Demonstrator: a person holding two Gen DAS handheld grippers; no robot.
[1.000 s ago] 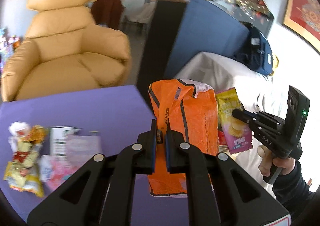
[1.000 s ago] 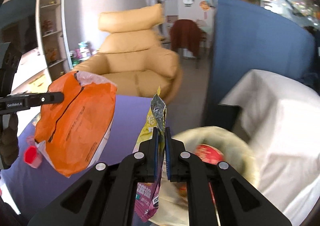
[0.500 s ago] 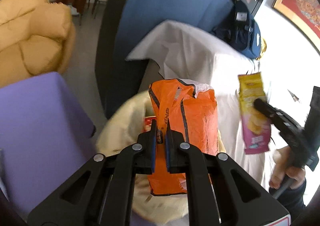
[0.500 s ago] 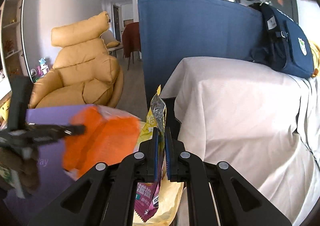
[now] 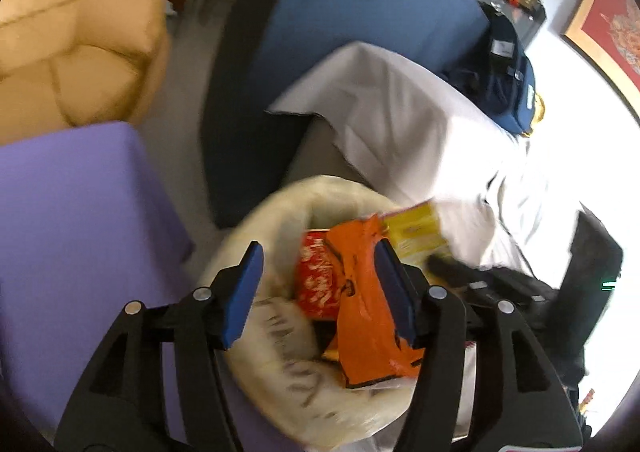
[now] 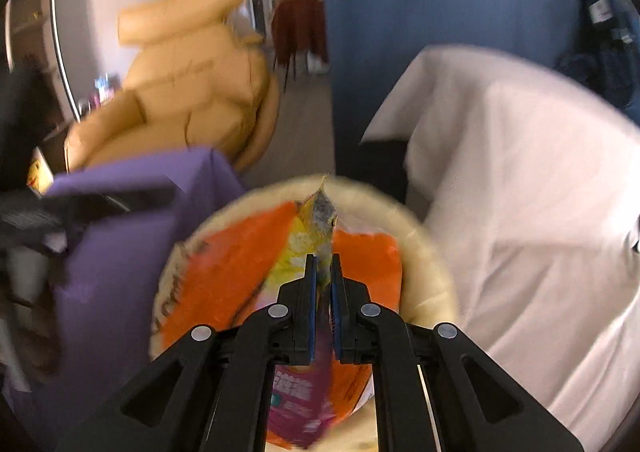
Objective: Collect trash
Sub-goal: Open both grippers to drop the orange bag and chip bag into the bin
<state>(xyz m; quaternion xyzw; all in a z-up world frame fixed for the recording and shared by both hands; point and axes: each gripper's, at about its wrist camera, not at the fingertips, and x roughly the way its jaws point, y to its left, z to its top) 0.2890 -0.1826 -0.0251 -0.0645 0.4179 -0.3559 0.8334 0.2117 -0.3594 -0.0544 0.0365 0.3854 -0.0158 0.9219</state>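
Two grippers over a cream trash bag (image 5: 280,364): left gripper (image 5: 318,288) just sprang apart, crumpled orange plastic wrapper (image 5: 368,312) loose between; right gripper (image 6: 323,284) clamps a yellow-and-pink foil snack packet (image 6: 308,248)

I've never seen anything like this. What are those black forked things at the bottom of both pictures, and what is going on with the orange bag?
Those are hand-held tongs; a person carries one in each hand, and each has a camera looking out along its two fingers, so each picture is one tool's own view.

The left tongs have just been opening, and their blue pads stand apart. The orange bag lies loose between them in the cream trash bag, beside a red wrapper.

The right tongs are shut on a yellow and pink snack packet, held above the same trash bag.

Left of the trash bag is a purple table; to the right, white cloth covers some furniture.
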